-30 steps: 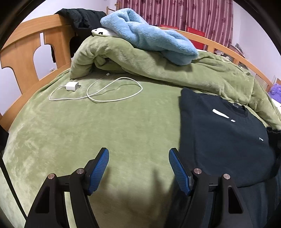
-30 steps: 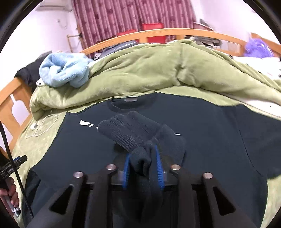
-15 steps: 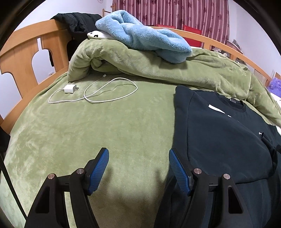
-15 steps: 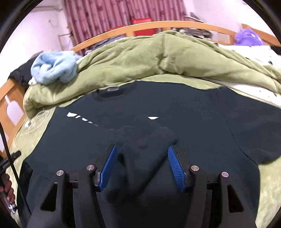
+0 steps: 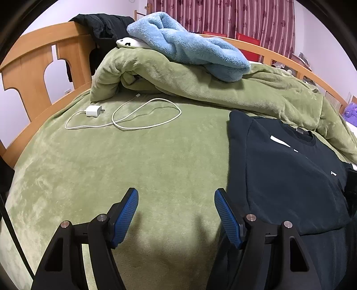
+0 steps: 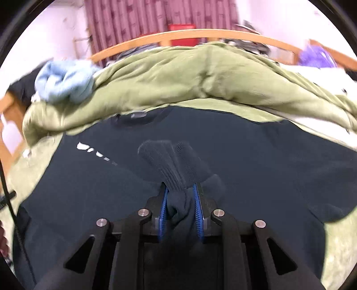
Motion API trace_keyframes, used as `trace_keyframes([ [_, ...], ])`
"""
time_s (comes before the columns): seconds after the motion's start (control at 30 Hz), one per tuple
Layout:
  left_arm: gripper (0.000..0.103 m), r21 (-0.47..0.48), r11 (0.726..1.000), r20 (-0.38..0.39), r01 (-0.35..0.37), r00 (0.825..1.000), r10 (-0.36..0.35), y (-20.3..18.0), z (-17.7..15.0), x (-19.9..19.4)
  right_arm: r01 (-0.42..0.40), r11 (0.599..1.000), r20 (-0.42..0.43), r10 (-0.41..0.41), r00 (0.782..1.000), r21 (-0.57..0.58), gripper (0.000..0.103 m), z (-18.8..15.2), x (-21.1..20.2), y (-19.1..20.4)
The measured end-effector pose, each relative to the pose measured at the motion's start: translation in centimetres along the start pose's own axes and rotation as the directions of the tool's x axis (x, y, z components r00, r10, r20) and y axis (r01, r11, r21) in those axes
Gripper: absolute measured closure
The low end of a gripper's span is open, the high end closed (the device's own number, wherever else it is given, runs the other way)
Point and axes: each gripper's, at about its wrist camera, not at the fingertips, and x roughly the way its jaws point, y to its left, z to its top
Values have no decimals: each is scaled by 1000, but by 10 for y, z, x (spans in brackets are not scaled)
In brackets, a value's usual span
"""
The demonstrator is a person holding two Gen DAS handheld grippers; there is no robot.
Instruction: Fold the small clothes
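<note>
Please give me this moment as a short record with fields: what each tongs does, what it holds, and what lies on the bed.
left tongs: open, empty, above the green blanket
right tongs: shut on the socks, above the sweatshirt
sweatshirt: dark, spread flat on the blanket, collar toward the duvet
charger: white, with looped cable, on the blanket left of the sweatshirt
towel: light blue, on top of the duvet
image quality: right view blurred

Motion-blurred bedding (image 6: 178, 75) and curtain (image 6: 156, 20)
</note>
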Motion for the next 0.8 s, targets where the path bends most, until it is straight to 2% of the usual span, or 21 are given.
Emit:
trace_keyframes([
  [0.1,34,-2,1000,7,5,1000,-5,-3,1,-3,53,998,-27,-52,998,37,68,-6,-18,-28],
  [0.17,34,-2,1000,11,8,1000,-8,-6,0,-4,60,996,-48,-57,997,61,66,-15,-26,-47],
  [0.27,34,6,1000,16,10,1000,-10,-13,-1,-7,45,992,-78,-37,996,114,61,-26,-29,-67],
  [0.33,34,9,1000,17,15,1000,-15,-18,-2,-8,28,985,-89,-13,996,169,51,-31,-25,-77],
  [0.5,34,38,999,25,21,999,-22,-34,-2,-12,-1,974,-115,28,993,228,45,-34,-1,-83],
  [0.57,34,56,998,26,18,999,-19,-41,-4,-12,-3,976,-138,34,990,219,58,-34,11,-82],
  [0.6,34,65,998,28,15,999,-17,-44,-5,-13,-9,978,-135,37,990,208,73,-32,13,-81],
  [0.63,34,73,997,28,12,999,-14,-48,-7,-13,-22,981,-122,46,991,191,78,-30,13,-81],
  [0.73,34,92,996,20,13,1000,-15,-54,-10,-11,-93,985,14,92,996,149,88,-17,-8,-81],
  [0.8,34,105,994,21,12,1000,-14,-59,-12,-11,-98,983,62,89,994,154,91,-11,-19,-86],
])
